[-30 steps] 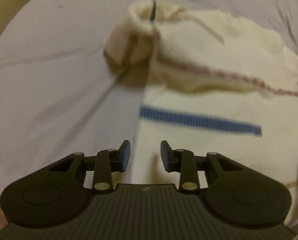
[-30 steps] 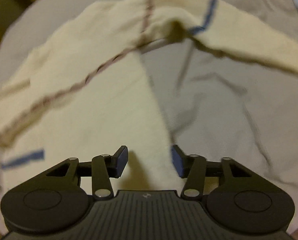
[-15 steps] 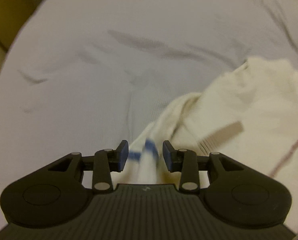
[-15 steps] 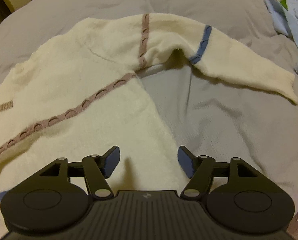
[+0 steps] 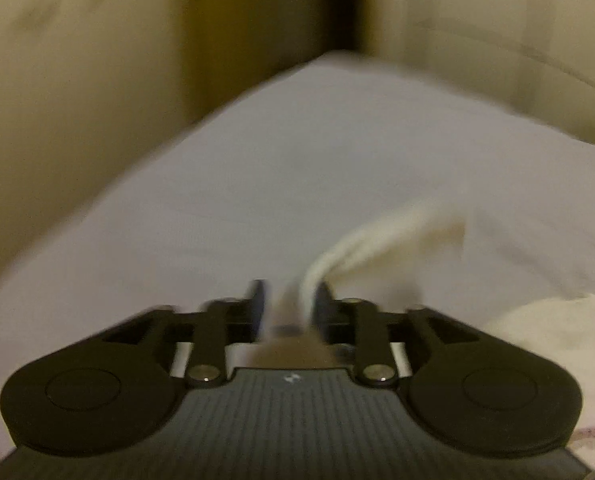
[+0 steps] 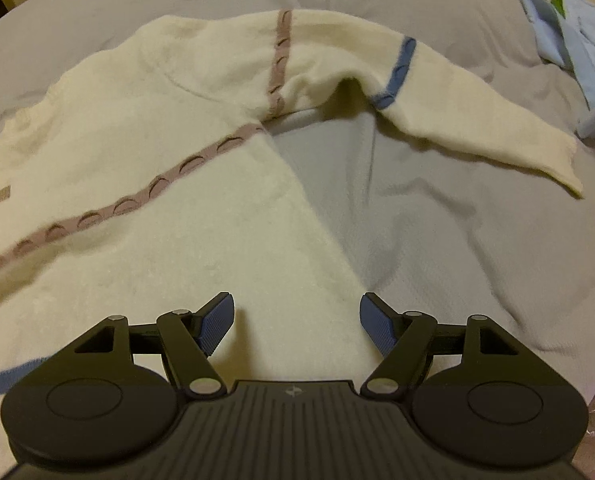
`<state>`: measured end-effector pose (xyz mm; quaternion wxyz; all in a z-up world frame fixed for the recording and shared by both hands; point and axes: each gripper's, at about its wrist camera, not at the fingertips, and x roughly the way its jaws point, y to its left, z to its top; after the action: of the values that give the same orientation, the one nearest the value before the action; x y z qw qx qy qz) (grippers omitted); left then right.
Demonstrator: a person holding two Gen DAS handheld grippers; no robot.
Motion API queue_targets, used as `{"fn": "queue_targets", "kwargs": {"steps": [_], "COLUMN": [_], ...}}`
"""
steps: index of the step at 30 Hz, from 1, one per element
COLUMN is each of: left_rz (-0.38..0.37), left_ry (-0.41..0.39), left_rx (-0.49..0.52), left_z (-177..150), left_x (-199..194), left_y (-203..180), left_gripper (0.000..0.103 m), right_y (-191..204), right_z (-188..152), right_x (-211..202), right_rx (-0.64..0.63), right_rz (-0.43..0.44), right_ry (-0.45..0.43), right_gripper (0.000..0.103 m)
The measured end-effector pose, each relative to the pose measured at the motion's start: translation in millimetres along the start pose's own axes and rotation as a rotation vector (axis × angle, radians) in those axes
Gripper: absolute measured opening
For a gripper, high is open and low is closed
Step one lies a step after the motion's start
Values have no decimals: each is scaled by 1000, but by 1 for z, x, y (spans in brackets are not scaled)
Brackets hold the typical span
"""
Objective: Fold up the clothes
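Observation:
A cream sweater (image 6: 145, 184) with mauve and blue stripes lies spread on the grey bed sheet (image 6: 437, 232). Its right sleeve (image 6: 477, 120) stretches out to the right, bent at the elbow. My right gripper (image 6: 296, 320) is open and empty, hovering over the sweater's lower right hem. My left gripper (image 5: 287, 308) is shut on a bunched part of the sweater (image 5: 361, 248) and holds it above the sheet (image 5: 257, 168); this view is blurred by motion.
Light blue clothes (image 6: 577, 52) lie at the bed's far right. In the left wrist view the bed corner faces a beige wall (image 5: 77, 80) with a dark gap (image 5: 309, 12).
My left gripper closed on the sweater's fabric and swung with it toward the bed corner. My right gripper opened wider and stayed over the hem.

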<state>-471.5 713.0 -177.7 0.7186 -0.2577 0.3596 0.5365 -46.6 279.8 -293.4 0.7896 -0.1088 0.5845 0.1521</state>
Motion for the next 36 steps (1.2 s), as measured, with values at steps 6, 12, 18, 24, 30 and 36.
{"fn": "queue_targets", "kwargs": {"steps": [6,12,18,24,30,36], "left_rz": [-4,-295,-573,-639,-712,-733], "left_ry": [348,243,257,358,552,616], "left_rx": [82,292,493,556,413,453], "left_z": [-70,-26,37,63,62,31], "left_x": [26,24,79,141,196,201], "left_y": [2,-92,-186,-233,-249,-264], "left_gripper": [15,21,21,22,35,17], "right_y": [18,27,41,80,131,163], "right_z": [8,33,91,178,253,282], "right_x": [7,13,28,43,71,138], "right_rx": [-68,-169,-321,-494,-607,-593], "right_rz": [27,84,189,358,439,452], "right_ry": [17,18,9,-14,-88,43], "right_gripper": [76,79,77,59,68,74]}}
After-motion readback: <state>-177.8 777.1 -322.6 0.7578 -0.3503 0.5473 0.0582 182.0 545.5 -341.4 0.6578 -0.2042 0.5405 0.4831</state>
